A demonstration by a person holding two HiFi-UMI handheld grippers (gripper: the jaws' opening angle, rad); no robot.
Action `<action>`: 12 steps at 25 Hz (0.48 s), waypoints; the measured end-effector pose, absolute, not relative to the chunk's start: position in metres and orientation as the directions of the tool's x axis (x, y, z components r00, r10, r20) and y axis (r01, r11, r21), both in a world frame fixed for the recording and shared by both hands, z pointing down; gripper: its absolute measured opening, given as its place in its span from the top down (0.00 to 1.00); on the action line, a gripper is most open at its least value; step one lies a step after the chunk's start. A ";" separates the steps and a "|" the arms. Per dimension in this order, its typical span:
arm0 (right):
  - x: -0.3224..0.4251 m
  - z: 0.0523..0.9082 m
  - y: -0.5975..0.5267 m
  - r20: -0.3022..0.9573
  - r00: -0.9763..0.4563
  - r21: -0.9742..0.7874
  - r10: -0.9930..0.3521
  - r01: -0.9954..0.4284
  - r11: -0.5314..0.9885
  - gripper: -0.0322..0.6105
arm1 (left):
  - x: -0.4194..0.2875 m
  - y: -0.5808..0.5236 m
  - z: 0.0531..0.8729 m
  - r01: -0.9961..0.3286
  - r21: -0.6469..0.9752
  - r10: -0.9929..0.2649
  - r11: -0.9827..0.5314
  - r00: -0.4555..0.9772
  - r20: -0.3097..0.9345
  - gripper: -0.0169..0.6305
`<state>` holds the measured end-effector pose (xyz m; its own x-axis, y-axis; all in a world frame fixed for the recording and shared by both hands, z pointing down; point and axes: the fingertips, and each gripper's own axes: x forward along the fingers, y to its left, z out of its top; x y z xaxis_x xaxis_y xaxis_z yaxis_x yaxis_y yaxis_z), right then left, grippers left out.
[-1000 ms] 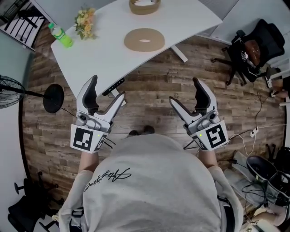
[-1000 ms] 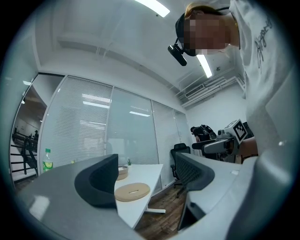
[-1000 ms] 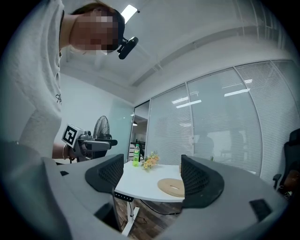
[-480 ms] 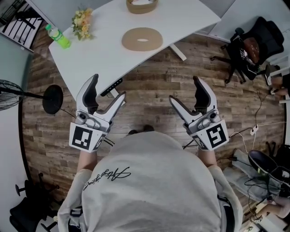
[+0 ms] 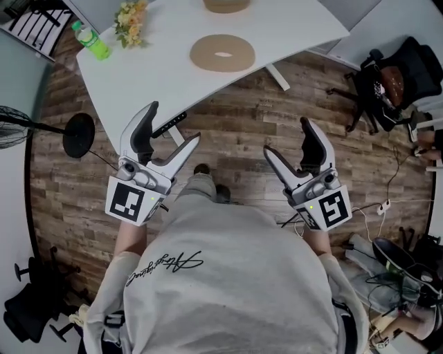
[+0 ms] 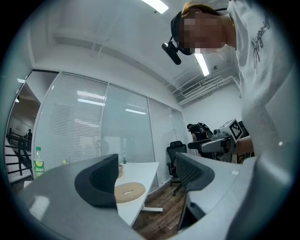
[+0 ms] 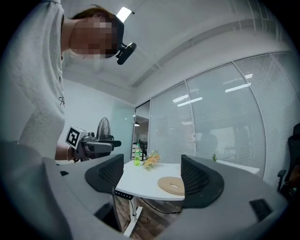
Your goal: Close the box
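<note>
I hold both grippers level above the wood floor, short of the white table. The left gripper has its jaws spread wide with nothing between them. The right gripper is spread the same way and is also empty. The round tan lid lies flat on the table at my 12 o'clock. The box sits just beyond it, cut off by the top edge. A green bottle and flowers stand at 10 o'clock, and a black office chair is at 2 o'clock.
</note>
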<state>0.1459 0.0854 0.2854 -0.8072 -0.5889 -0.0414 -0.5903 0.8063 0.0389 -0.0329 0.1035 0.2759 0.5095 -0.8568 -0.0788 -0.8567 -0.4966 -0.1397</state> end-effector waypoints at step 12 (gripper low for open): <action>0.122 0.289 0.017 -0.042 -0.805 0.066 -0.592 -0.594 0.802 0.38 | -0.045 0.029 0.281 -0.841 -0.141 -0.839 -0.522 0.537 -0.092 0.41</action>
<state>0.1222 0.0171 0.2891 -0.8046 -0.5924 -0.0423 -0.5939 0.8019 0.0659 -0.0452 0.0285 0.2807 0.5365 -0.8389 -0.0918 -0.8409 -0.5224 -0.1413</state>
